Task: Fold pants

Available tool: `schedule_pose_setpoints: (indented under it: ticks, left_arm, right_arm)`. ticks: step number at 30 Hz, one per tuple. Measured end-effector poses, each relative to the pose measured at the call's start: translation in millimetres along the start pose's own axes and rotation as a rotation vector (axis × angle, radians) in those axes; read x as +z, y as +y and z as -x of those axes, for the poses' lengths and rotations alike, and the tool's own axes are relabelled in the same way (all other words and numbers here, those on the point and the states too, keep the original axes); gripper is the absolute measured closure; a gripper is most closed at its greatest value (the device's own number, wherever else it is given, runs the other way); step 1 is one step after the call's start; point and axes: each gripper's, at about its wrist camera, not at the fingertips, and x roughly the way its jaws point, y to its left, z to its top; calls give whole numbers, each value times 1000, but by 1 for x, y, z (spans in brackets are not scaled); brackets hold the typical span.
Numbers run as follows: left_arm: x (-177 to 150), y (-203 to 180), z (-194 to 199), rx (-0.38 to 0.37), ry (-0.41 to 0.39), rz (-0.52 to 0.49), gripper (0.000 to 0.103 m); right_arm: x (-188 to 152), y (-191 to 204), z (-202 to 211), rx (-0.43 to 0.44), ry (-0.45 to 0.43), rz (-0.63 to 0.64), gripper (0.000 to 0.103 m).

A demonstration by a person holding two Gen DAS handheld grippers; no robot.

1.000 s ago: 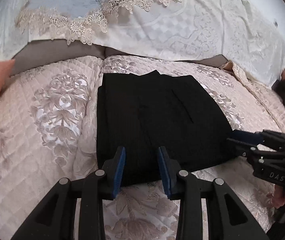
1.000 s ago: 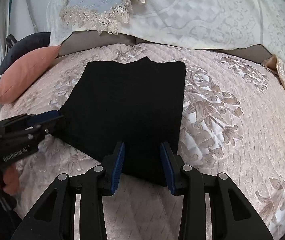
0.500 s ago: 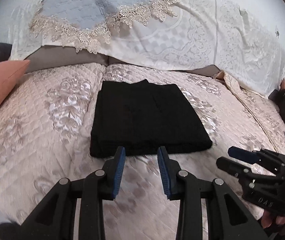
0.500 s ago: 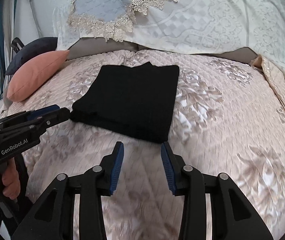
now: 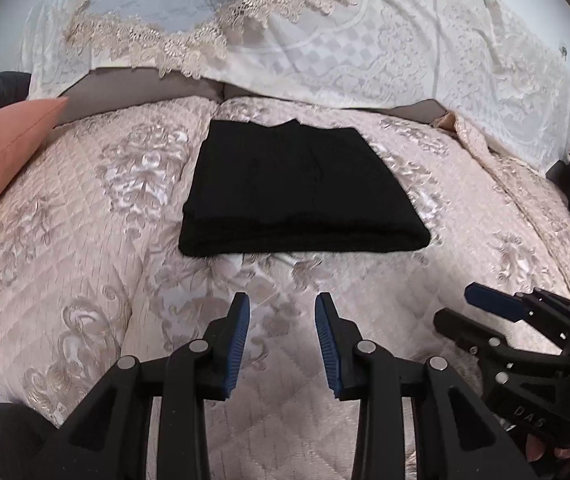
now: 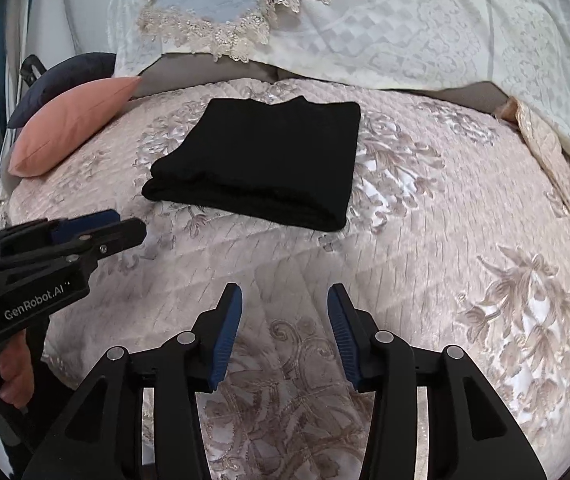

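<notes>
Quilted bedspread (image 5: 85, 264), pale pink with a floral pattern, spreads under and ahead of both tools. Black pants (image 5: 297, 196), folded into a flat layered rectangle, lie beyond both sets of fingertips, touching neither. The cloth looks soft, limp and light; layers would likely slide apart unless all are pinched together at the thick near fold or a corner. Left gripper (image 5: 283, 328): fingers apart, nothing between them. Right gripper (image 6: 285, 322): jaws opening, nothing between them, only bedspread beneath.
</notes>
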Motion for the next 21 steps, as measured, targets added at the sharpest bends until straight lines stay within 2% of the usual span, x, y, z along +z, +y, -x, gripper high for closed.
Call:
schedule_pose_setpoints:
  ticks: [6, 15, 21]
  left_arm:
    - [-13, 5, -21, 28, 47, 0, 67]
    - [-12, 10, -28, 25, 54, 16, 58]
    - [-13, 9, -28, 29, 56, 17, 57]
  right_arm:
    - [-4, 1, -15, -34, 19, 26, 57]
    - [0, 3, -28, -57, 19, 36, 54]
    - [0, 4, -27, -59, 31, 24, 54]
